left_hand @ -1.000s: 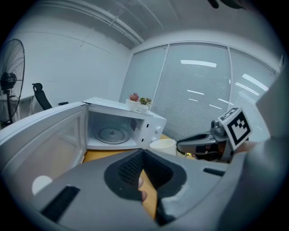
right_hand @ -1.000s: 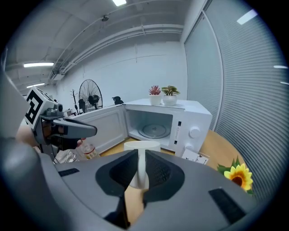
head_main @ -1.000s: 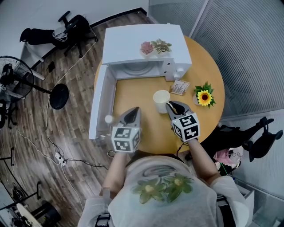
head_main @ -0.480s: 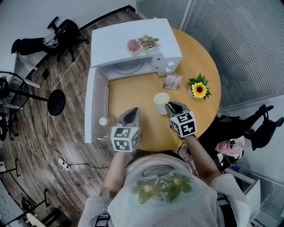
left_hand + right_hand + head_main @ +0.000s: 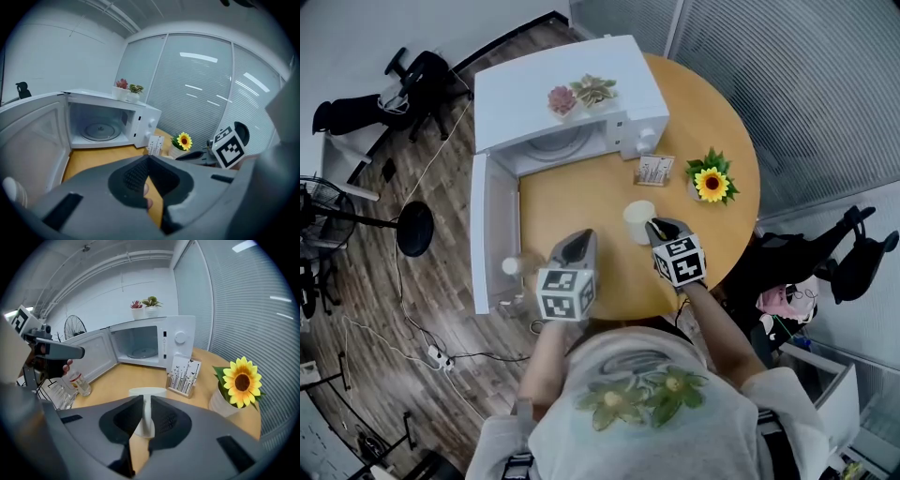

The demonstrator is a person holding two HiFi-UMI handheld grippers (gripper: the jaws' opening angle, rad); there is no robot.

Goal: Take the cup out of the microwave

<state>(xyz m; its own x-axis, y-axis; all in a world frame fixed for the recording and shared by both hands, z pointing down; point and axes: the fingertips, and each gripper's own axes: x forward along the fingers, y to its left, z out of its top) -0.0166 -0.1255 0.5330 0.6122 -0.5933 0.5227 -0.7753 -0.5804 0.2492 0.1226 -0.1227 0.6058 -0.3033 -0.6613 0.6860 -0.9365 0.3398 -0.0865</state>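
Wooden round table [image 5: 581, 202] carries a white microwave [image 5: 544, 89] with its door swung open. The left gripper [image 5: 580, 236] has its jaws closed on nothing. The right gripper [image 5: 652, 225] pinches the wall of the white cup [image 5: 637, 220], outside the microwave near the table's middle.

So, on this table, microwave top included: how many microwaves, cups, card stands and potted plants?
microwave: 1
cup: 1
card stand: 1
potted plants: 3 (sunflower; two small ones on the microwave)
Total: 6
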